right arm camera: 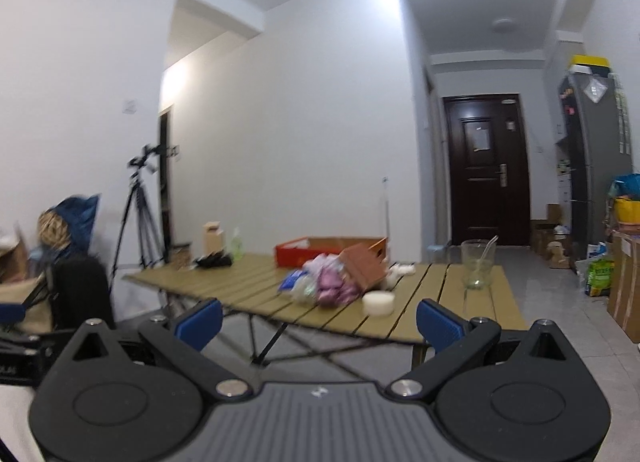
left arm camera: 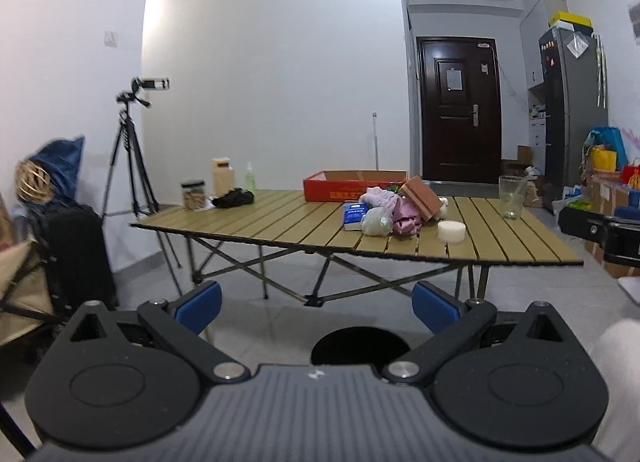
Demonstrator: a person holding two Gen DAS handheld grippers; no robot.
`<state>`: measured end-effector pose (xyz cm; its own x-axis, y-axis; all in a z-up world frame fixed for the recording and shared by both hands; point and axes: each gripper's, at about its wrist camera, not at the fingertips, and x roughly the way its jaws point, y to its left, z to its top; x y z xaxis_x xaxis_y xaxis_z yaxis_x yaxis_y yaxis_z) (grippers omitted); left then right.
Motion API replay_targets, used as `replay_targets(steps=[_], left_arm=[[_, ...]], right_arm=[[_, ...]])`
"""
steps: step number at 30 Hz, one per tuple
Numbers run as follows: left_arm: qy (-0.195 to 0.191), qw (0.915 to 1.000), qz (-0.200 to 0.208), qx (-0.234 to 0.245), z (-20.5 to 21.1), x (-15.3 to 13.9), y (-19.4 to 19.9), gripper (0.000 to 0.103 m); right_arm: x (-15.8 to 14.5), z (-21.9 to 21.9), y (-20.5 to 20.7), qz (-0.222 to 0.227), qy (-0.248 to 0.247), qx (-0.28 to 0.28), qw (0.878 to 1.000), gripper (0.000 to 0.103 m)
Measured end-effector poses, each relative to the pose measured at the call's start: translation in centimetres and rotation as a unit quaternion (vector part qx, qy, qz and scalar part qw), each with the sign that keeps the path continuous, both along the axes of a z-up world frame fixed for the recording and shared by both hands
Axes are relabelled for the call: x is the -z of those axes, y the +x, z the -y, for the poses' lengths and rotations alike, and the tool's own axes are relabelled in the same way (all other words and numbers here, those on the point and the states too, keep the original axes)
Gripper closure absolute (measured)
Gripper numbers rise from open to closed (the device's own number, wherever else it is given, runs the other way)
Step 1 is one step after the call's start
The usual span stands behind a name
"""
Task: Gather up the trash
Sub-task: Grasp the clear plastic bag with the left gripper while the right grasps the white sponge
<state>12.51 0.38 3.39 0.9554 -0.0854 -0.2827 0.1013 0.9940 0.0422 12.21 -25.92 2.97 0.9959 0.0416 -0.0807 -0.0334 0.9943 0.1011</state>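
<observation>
Trash for collection lies as a loose pile (left arm camera: 390, 209) near the middle of the folding slat table (left arm camera: 280, 229), well apart from both grippers. Nearest to us, the left gripper (left arm camera: 316, 304) and the right gripper (right arm camera: 318, 320) hang short of the table edge, each with blue pads spread wide and nothing between them. A round black opening (left arm camera: 360, 344), perhaps a bin, sits on the floor below the left gripper; its lower part is cut off by the gripper body.

Risks, as we judge them: the white round puck (left arm camera: 451, 230) rests close to the near table edge and could be knocked off by a low approach. The crumpled pink wrappers (left arm camera: 404, 215) and clear plastic bag (left arm camera: 376, 221) touch the blue packet (left arm camera: 354, 215) and the tilted brown carton (left arm camera: 420, 197), so a pinch on one may drag or topple the others. The glass cup (left arm camera: 511, 197) with a stirrer stands to the right and could tip if swept.

Farther back, the red cardboard tray (left arm camera: 352, 185) hides its contents. The right wrist view is motion-blurred, so the pile's items merge there.
</observation>
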Motion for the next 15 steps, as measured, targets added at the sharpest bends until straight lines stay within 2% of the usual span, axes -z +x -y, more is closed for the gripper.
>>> replay_targets(steps=[4, 6, 8, 12, 14, 15], left_arm=[[-0.013, 0.9994, 0.001, 0.034, 0.3, -0.3, 6.0, 0.0], [-0.009, 0.9986, 0.005, 0.052, 0.7, -0.1, 9.0, 0.0], [-0.009, 0.9977, 0.001, 0.068, 1.2, 0.5, 12.3, 0.0], [-0.01, 0.9946, -0.017, 0.102, 2.3, 1.6, 18.8, 0.0], [-0.026, 0.9922, -0.023, 0.12, 2.7, 2.1, 22.1, 0.003], [-0.034, 0.9906, -0.027, 0.13, 2.9, 2.3, 23.6, 0.003]], right_arm=[[0.9, 1.2, 6.0, -0.007, 0.034, -0.005, 0.999, 0.0], [1.7, 1.4, 9.1, -0.029, 0.044, -0.019, 0.998, 0.0], [2.4, 1.5, 12.4, -0.036, 0.042, -0.034, 0.998, 0.0], [3.2, 1.4, 19.5, -0.055, 0.024, -0.015, 0.998, 0.0], [3.5, 1.3, 23.3, -0.069, 0.018, -0.014, 0.997, 0.001], [3.6, 1.3, 25.1, -0.075, 0.014, -0.018, 0.997, 0.005]])
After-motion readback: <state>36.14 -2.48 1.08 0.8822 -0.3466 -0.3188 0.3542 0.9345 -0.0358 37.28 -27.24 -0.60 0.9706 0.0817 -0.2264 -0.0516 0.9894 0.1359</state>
